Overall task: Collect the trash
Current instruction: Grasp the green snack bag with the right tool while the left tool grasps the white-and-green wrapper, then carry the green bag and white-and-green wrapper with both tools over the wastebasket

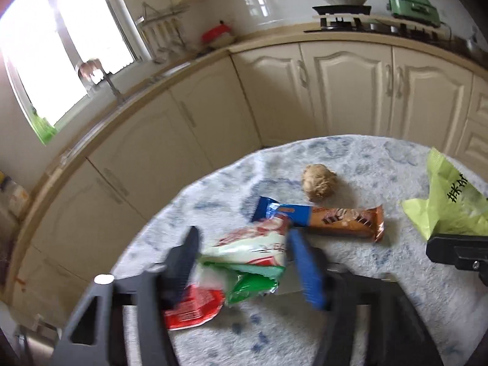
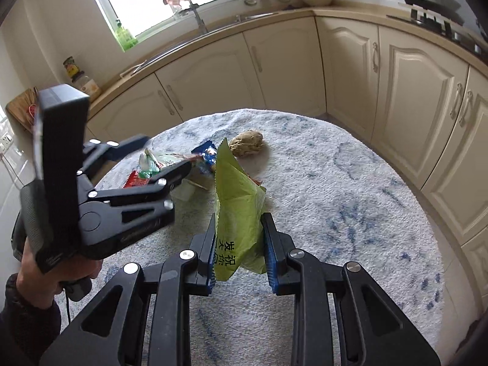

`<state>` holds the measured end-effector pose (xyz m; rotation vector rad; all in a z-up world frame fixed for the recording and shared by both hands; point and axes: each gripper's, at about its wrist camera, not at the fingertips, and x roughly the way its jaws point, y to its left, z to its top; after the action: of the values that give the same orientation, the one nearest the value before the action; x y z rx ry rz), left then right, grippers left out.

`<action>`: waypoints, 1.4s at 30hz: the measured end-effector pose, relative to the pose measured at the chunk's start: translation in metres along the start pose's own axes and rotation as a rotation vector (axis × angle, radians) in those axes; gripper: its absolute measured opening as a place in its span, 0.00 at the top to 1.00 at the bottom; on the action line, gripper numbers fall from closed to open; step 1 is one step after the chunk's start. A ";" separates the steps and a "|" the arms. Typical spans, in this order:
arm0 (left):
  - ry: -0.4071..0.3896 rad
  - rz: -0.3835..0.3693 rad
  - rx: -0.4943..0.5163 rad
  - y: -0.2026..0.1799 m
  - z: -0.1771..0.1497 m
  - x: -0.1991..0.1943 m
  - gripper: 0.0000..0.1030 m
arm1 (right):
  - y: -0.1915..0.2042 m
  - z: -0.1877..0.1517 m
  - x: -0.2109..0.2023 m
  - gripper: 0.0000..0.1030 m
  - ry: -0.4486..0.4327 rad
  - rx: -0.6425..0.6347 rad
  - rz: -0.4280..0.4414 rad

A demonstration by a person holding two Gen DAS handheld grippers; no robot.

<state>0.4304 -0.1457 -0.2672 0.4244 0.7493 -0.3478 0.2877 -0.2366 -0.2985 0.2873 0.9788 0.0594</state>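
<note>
Cream kitchen cabinets curved behind a blue-flecked white rug [image 2: 335, 183]. On it, the left gripper [image 1: 241, 256] straddled a crumpled red-green-white plastic wrapper [image 1: 244, 259] — pads not clearly pressing. The right gripper [image 2: 239, 244] pinched a lime-green plastic bag [image 2: 238, 201]. Best to close squarely mid-wrapper before lifting.

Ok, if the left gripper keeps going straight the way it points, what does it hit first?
Probably the red, white and green wrapper, already between the left gripper fingers; past it lies the blue and brown wrapper.
</note>
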 end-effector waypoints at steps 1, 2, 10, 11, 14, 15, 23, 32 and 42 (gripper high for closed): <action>0.005 -0.006 -0.014 0.002 -0.001 0.004 0.67 | 0.000 0.000 -0.001 0.75 -0.001 0.000 -0.001; 0.010 -0.022 -0.033 0.006 -0.002 0.007 0.72 | -0.001 0.000 -0.002 0.75 -0.003 0.001 -0.003; -0.007 -0.134 -0.276 0.045 -0.018 -0.002 0.88 | 0.003 -0.003 -0.013 0.75 -0.015 -0.001 0.001; -0.004 -0.152 -0.308 0.047 -0.021 -0.006 0.88 | 0.005 -0.003 -0.015 0.75 -0.017 -0.002 0.003; -0.011 -0.146 -0.345 0.048 -0.028 -0.013 0.88 | 0.011 -0.004 -0.023 0.75 -0.026 -0.009 0.010; -0.017 -0.157 -0.359 0.048 -0.031 -0.017 0.88 | 0.013 -0.004 -0.026 0.75 -0.029 -0.013 0.010; -0.117 -0.189 -0.381 0.022 -0.033 -0.097 0.89 | 0.020 -0.013 -0.076 0.75 -0.090 -0.020 -0.009; -0.249 -0.210 -0.311 -0.057 -0.029 -0.206 0.88 | -0.002 -0.035 -0.171 0.75 -0.208 -0.003 -0.094; -0.311 -0.382 -0.211 -0.143 -0.019 -0.265 0.88 | -0.065 -0.075 -0.263 0.75 -0.290 0.075 -0.235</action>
<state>0.1744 -0.2190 -0.1247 0.0214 0.5516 -0.6692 0.0736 -0.3303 -0.1419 0.2402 0.7214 -0.2287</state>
